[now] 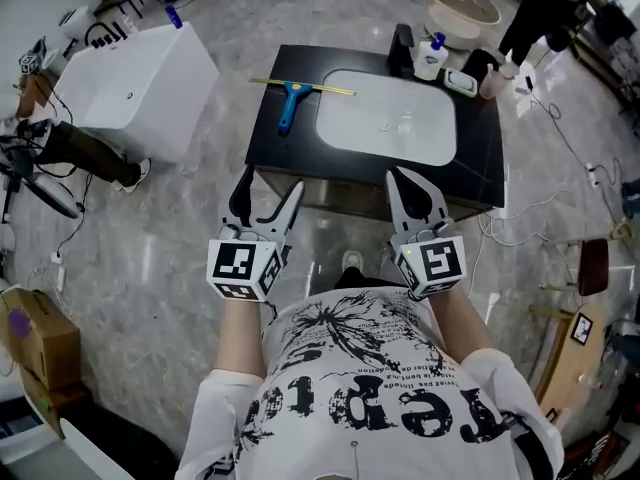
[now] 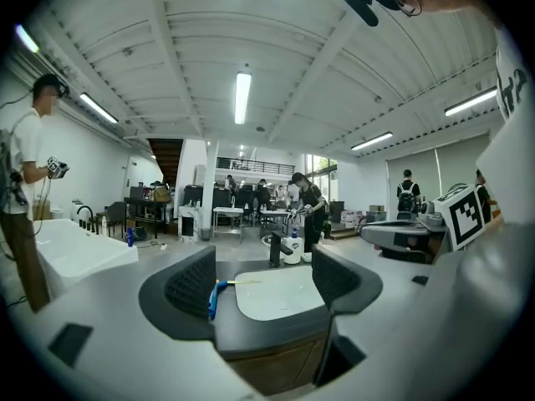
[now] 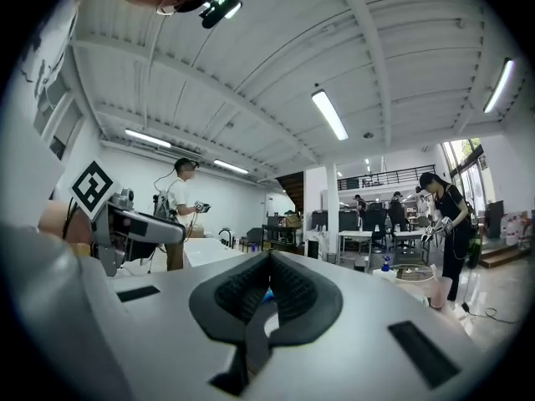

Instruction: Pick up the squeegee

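Observation:
The squeegee (image 1: 289,101), with a blue handle and a thin yellow blade, lies flat on the black counter (image 1: 283,153), just left of the white sink basin (image 1: 386,118). Both grippers hover in front of the counter's near edge, well short of the squeegee. My left gripper (image 1: 270,183) is open and holds nothing. In the left gripper view the squeegee (image 2: 215,296) shows far off, beside the inner face of my left gripper's (image 2: 263,284) left jaw. My right gripper (image 1: 406,176) is shut with nothing in it; in its own view the jaws of my right gripper (image 3: 268,263) meet.
A black faucet (image 1: 402,48), a soap bottle (image 1: 431,58) and a green soap dish (image 1: 461,82) stand at the counter's back right. A white tub (image 1: 138,80) sits to the left, a round basin (image 1: 461,10) behind. A cardboard box (image 1: 35,353) and cables lie on the floor.

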The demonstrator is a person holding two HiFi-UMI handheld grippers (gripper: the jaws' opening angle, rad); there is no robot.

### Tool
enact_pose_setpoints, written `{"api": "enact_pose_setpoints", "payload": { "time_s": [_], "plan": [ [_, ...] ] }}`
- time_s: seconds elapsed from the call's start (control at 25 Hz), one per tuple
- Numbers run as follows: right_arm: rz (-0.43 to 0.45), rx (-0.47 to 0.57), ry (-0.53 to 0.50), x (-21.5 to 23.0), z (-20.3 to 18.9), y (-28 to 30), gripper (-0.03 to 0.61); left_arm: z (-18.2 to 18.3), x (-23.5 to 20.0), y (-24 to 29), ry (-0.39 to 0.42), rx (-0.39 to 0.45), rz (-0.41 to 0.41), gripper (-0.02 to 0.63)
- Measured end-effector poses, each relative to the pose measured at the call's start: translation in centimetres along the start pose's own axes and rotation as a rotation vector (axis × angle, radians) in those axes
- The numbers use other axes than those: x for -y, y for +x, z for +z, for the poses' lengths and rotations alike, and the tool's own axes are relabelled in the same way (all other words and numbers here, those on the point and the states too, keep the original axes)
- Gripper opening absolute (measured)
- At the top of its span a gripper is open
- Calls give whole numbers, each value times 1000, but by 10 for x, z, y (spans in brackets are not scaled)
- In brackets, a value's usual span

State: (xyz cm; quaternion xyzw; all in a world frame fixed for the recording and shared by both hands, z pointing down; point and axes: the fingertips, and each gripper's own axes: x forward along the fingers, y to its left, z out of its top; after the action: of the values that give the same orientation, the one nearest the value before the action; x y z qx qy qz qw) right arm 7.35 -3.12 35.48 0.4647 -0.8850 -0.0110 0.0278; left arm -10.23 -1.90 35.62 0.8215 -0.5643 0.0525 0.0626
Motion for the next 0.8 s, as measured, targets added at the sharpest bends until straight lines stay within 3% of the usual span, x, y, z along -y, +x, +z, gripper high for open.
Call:
{"api": "enact_pose_setpoints", "payload": {
  "time_s": [0.32,0.52,0.8],
  "plan": [
    [4,-15,11,100,-4,88,15,-1,-19,118,-3,-52,44,347],
    [9,-46,25,125,-21,138,15,-16,-49,174,-27,-110,64,347],
    [-25,-113,34,155,-50,215,15,-48,-97,262,-40,-235,14,347]
  ]
}}
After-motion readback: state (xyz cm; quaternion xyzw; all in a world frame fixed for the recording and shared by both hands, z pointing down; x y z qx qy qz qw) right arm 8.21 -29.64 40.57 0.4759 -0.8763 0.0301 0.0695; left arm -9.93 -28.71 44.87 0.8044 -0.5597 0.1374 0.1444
